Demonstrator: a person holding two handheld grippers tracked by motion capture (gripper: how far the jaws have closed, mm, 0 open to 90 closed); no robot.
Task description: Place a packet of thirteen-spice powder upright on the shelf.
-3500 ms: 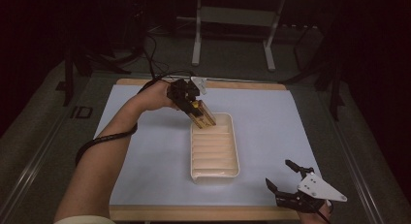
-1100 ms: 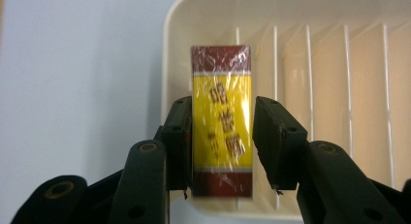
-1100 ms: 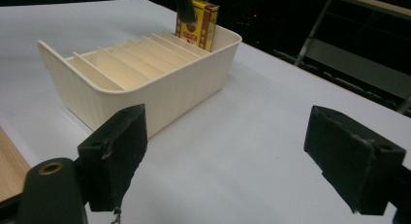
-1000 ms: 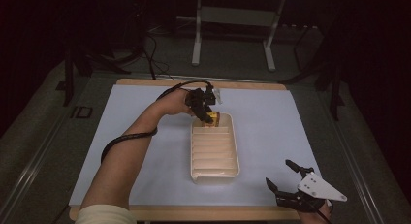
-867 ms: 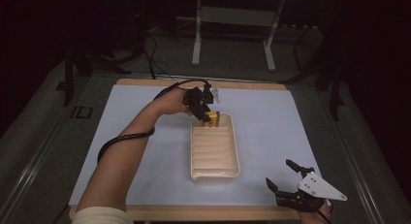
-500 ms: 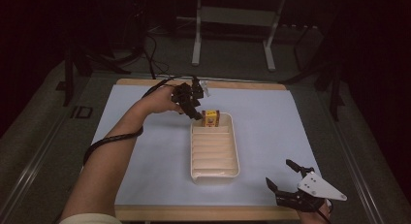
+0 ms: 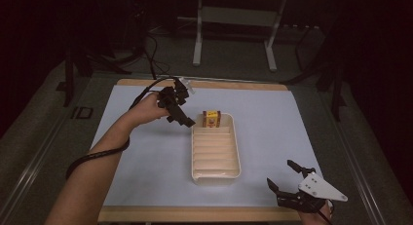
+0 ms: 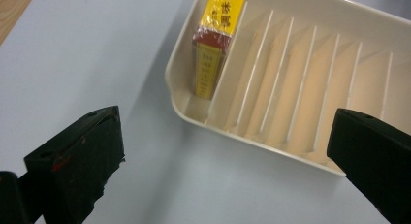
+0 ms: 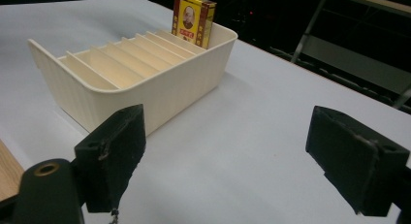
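The left tool hangs over the table toward its far edge, just left of the cream divided tray, with nothing between its jaws; they have just been opening wide. The yellow and red box stands upright on edge in the tray's slot nearest the far edge of the table, its top rising above the rim. Near the right corner of the near edge, the right tool rests with jaws spread, holding nothing. The risk I see is in the left tool's nearness: a jaw that sweeps back across the tray's corner could catch the box's exposed top and tip it over the divider or out, or nudge the light tray askew.
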